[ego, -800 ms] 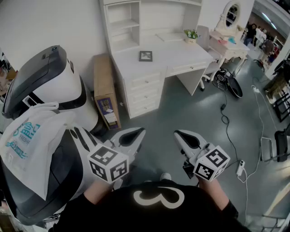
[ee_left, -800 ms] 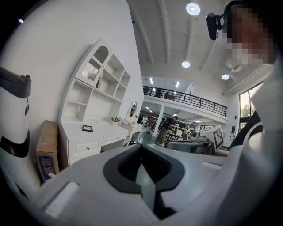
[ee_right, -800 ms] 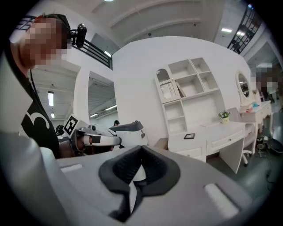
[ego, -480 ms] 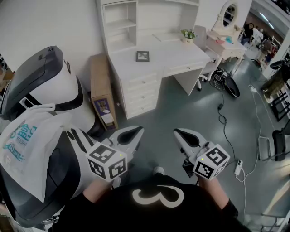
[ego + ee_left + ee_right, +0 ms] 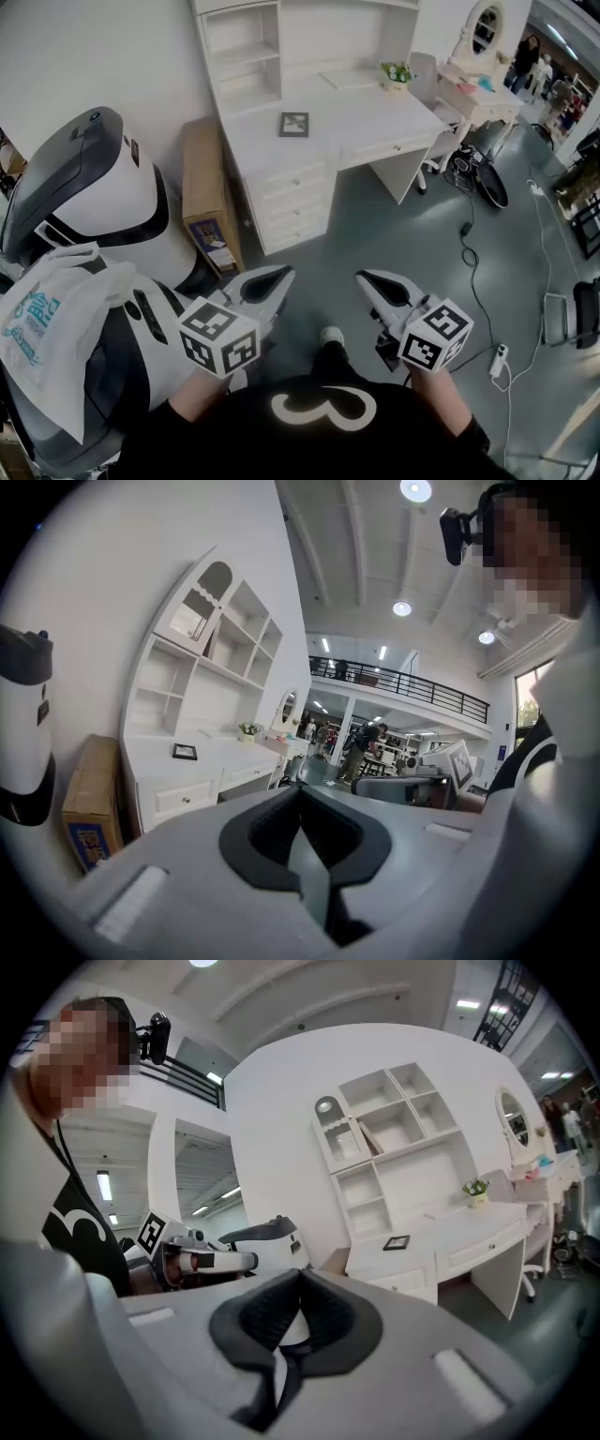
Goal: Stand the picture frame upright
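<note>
Picture frame [image 5: 294,124] lies flat on the white bench [image 5: 375,117] in the upper middle of the head view, well apart from both tools. The left hand-held gripper [image 5: 277,277] and the right hand-held gripper [image 5: 368,278], low in that view, are both clenched with nothing between the jaws. The frame looks small, light and rigid, probably glazed and so fragile. A pinch across one dark border edge, lifting that side gently, seems the safest hold.

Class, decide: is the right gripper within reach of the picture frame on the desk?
Probably not yet: the right gripper is far short of the picture frame lying flat on the desk, though bare floor between leaves the way free.
</note>
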Demonstrator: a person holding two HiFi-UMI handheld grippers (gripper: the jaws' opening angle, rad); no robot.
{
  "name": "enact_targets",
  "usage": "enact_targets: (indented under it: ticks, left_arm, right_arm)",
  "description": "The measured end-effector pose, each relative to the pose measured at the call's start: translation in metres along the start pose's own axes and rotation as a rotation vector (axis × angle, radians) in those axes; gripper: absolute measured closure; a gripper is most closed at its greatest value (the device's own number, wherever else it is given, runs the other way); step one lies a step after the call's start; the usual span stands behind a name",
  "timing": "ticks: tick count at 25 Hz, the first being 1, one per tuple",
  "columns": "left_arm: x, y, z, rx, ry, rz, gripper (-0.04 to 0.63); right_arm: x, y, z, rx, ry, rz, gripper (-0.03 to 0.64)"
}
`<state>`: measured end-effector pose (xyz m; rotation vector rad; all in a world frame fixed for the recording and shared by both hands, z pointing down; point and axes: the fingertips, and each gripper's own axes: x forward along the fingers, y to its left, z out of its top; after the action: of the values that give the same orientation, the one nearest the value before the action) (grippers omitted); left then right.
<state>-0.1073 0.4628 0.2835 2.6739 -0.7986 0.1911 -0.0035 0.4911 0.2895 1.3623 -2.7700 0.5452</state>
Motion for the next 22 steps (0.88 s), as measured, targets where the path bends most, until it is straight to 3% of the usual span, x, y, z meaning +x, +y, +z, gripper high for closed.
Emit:
enact_targets:
  ticks: [8,13,22]
  left_arm:
    - [0.137,0.06,0.016,-0.054,0.05,0.033,0.586]
    - [0.205,0.078,0.04,-0.063,0.066,0.041,0.586]
    - [0.244,0.132,0.067,-0.094,0.037,0.104,0.586]
  right_arm:
    - [0.056,-0.138,0.017,0.033,0.061,0.04,0.615]
    - [0.081,-0.199,0.041,0.032,0.1,0.086,0.615]
    - [0.134,-0.251,0.065,0.009,0.141,0.15,0.615]
